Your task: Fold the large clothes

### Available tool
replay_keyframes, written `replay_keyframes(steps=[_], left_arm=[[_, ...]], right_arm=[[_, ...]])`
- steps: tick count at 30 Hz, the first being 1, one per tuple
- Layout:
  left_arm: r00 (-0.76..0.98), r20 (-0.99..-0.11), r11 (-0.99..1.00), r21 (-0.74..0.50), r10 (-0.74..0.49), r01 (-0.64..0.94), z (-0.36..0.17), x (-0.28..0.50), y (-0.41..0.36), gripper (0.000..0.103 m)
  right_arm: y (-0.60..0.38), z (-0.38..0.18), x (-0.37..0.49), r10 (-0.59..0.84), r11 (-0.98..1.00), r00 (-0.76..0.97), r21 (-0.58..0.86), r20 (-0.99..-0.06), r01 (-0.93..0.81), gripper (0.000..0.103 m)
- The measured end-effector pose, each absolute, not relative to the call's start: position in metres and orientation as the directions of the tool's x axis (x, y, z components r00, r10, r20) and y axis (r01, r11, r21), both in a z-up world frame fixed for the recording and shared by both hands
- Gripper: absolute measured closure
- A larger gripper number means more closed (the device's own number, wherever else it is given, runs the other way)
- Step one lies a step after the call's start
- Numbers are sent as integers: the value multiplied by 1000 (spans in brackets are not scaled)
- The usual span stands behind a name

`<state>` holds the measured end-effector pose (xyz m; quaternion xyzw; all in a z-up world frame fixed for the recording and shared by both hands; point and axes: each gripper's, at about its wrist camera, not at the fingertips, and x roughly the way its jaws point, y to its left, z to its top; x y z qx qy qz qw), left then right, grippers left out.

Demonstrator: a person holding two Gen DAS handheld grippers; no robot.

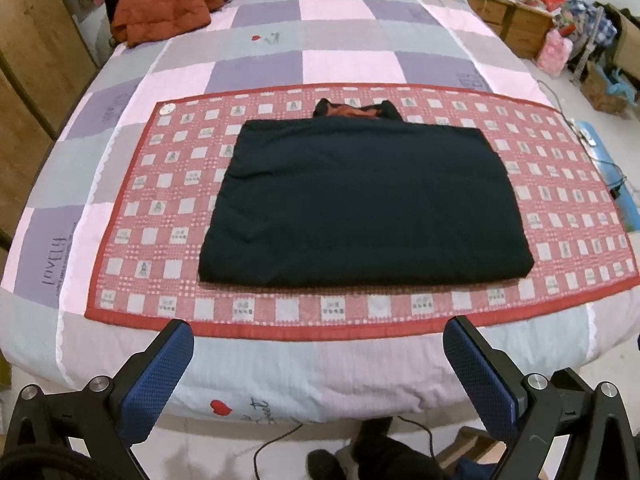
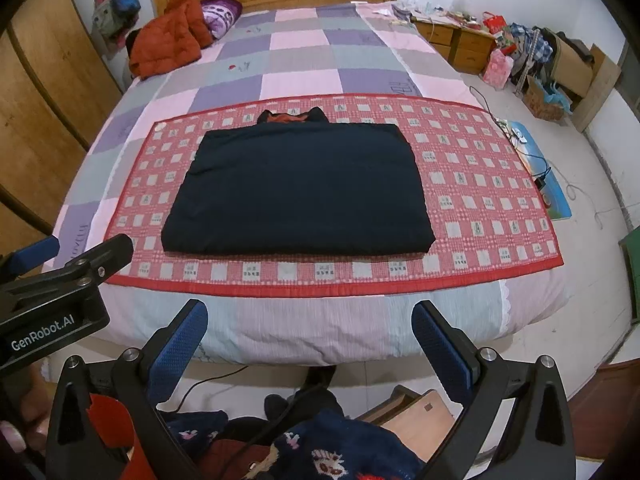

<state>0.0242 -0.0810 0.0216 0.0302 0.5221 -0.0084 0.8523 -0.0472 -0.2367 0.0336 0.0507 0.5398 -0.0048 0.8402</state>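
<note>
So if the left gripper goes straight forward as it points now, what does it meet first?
Probably the red checked mat at the bed's near edge, then the folded dark garment. The left gripper is open and holds nothing; depth is unclear.

Left gripper: I see a black frame with two fingers faced in blue, dimpled pads.
Left gripper hardware: round silver bolts sit at the finger pivots, on triangular black links.
Right gripper: I see the same build, black arms, blue textured pads, silver bolts.
Marking: from the right wrist view, white "GenRobot.AI" lettering shows on the left unit's black body.
Skin: a bare hand with a pale fingernail shows at my lower left edge.
</note>
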Motion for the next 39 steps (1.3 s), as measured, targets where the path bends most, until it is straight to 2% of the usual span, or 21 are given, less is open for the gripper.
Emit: replay_keyframes(steps=[39], left_arm=[[446,-895,998,35,6,57,18,23,-81,0]], right_arm=[[-240,33,-47,39,995,421,73,-906,64,0]])
